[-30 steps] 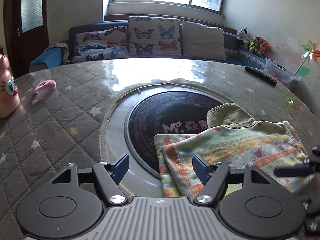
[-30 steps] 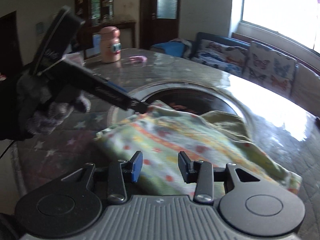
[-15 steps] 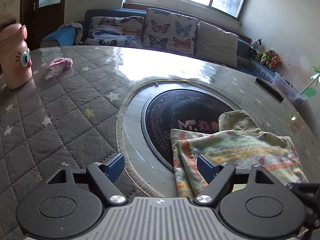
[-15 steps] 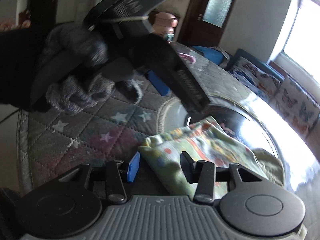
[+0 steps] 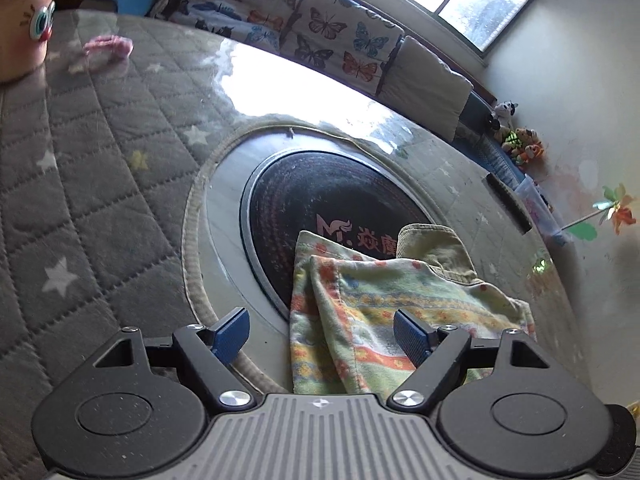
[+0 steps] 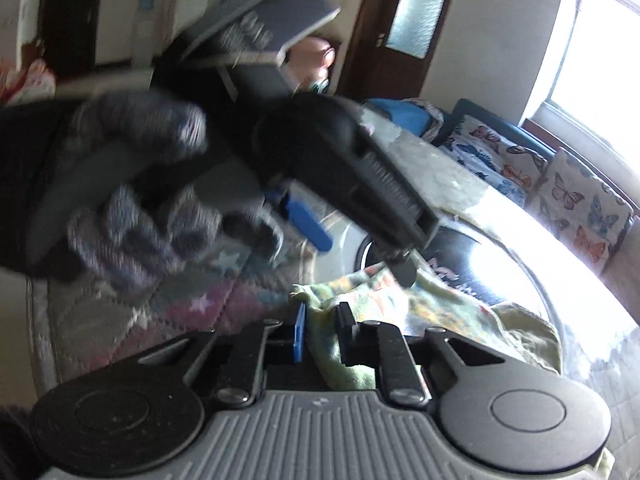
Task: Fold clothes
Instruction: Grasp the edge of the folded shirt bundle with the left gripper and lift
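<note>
A folded garment [image 5: 384, 304] with yellow, orange and green patterns lies on the round table, partly over an olive cloth [image 5: 436, 248]. My left gripper [image 5: 322, 336] stands open just above the garment's near left edge. That edge lies between the blue pads [image 5: 232, 334] without touching them. In the right wrist view my right gripper [image 6: 322, 330] is closing, and its pads squeeze the garment's near corner [image 6: 320, 320]. A gloved hand [image 6: 132, 208] holds the left gripper [image 6: 356, 244] over the garment [image 6: 440, 308] there.
The table wears a grey quilted star cover [image 5: 100, 200] around a black round hotplate [image 5: 320, 200]. A pink bottle [image 5: 24, 20] and a small pink item [image 5: 108, 46] sit far left, a dark remote [image 5: 508, 204] far right. A butterfly-cushioned sofa [image 5: 332, 32] stands behind.
My right gripper slid to the garment's corner and its jaws narrowed onto the cloth. My left gripper rolled while staying in place, still open.
</note>
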The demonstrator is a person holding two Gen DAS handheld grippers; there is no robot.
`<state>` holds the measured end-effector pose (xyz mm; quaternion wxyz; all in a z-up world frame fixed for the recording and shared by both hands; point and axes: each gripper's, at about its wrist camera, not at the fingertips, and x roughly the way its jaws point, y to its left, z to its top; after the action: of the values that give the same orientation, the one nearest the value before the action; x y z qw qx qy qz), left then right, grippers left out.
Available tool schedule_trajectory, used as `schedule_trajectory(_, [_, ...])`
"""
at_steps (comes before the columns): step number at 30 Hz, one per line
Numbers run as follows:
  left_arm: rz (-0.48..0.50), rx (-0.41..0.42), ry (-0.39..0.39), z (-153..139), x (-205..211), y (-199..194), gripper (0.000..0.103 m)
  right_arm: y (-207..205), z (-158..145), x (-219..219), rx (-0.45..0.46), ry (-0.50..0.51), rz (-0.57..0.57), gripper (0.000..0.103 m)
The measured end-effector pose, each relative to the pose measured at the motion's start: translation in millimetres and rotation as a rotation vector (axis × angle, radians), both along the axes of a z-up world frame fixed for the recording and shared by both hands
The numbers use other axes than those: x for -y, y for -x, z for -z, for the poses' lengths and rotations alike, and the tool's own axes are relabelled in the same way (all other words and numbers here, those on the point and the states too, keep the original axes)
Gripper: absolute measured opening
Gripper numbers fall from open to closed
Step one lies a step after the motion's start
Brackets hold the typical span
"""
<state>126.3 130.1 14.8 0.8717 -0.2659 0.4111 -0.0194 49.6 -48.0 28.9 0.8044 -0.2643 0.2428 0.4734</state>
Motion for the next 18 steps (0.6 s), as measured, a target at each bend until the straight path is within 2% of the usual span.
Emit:
schedule_trajectory(5, [-0.003, -0.026, 0.096, 2.2, -0.4, -5.5, 0.078, -7.1, -13.7, 11.7, -0.017, -0.061, 0.029, 0.013])
schedule_trajectory(8, [-0.001, -0.049, 0.157, 6.5, 3.0, -10.4, 0.071, -10.2, -20.0, 19.3, -0.022, -0.089, 0.039, 0.013])
schedule_trajectory(11, [-0.011, -0.068, 0.214, 10.6, 3.9, -13.4, 0.061, -12.9, -20.5, 25.9, -0.027, -0.100, 0.039, 0.013])
schedule_trajectory(13, [-0.018, -0.072, 0.238, 12.8, 2.3, -14.7, 0.042, -14.9, -20.6, 28.2, -0.033, -0.106, 0.036, 0.013])
schedule_trajectory(15, [-0.025, -0.088, 0.253, 17.8, 1.6, -15.6, 0.028, -16.6, -20.6, 29.4, -0.040, -0.110, 0.030, 0.013])
schedule_trajectory(16, [-0.025, -0.092, 0.259, 20.0, 1.6, -15.7, 0.023, -17.6, -20.2, 30.0, -0.047, -0.112, 0.029, 0.013])
schedule_trajectory(18, [-0.031, -0.096, 0.261, 23.3, 2.3, -14.9, 0.020, -19.8, -19.3, 31.1, -0.062, -0.115, 0.027, 0.013])
